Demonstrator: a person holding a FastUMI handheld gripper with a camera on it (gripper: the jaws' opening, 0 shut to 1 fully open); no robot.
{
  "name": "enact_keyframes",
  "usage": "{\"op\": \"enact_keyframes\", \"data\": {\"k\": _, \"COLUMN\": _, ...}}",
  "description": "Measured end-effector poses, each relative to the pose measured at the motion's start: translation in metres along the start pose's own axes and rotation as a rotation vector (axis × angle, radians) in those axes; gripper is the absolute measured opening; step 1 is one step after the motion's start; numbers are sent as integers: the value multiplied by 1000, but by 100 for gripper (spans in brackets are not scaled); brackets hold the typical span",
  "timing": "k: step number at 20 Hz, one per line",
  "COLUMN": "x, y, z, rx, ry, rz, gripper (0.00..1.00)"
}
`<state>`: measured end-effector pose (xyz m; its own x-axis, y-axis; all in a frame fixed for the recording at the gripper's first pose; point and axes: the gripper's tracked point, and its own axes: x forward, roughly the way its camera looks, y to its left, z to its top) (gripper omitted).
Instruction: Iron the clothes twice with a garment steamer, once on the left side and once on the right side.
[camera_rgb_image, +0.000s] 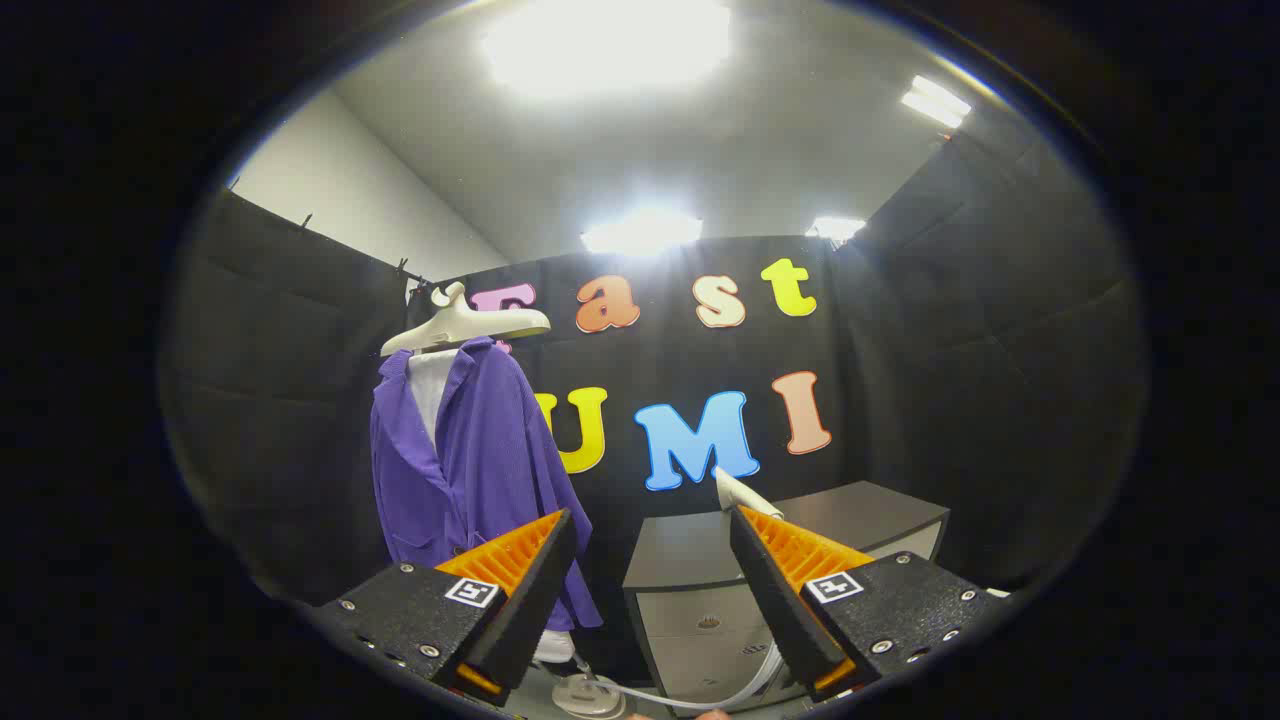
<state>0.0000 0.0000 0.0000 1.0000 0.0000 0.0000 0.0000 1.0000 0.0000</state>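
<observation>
A purple jacket (470, 460) hangs on a cream hanger (465, 325) over a white inner garment, beyond my left finger and in front of the booth wall. The white head of the garment steamer (737, 492) pokes up just past my right fingertip, over the grey cabinet's top. Its pale hose (700, 700) runs low under my right finger toward a white base (590, 695) on the floor. My gripper (650, 515) is open, with a wide gap and nothing between its fingers.
A grey cabinet (860, 515) with drawers stands ahead and to the right, against the black cloth wall. The jacket's hem hangs near the cabinet's left side. Bright ceiling lights shine overhead.
</observation>
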Motion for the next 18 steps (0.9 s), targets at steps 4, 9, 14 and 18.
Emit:
{"op": "enact_keyframes", "data": {"k": 4, "x": -1, "y": 13, "z": 11, "rx": -22, "ry": 9, "rz": -24, "gripper": 95}}
{"op": "enact_keyframes", "data": {"k": 9, "x": -3, "y": 28, "z": 14, "rx": -30, "ry": 25, "rz": -6, "gripper": 95}}
{"op": "enact_keyframes", "data": {"k": 14, "x": -4, "y": 29, "z": 4, "rx": -63, "ry": 50, "rz": -7, "gripper": 95}}
{"op": "enact_keyframes", "data": {"k": 18, "x": 1, "y": 26, "z": 1, "rx": -58, "ry": 65, "rz": -8, "gripper": 95}}
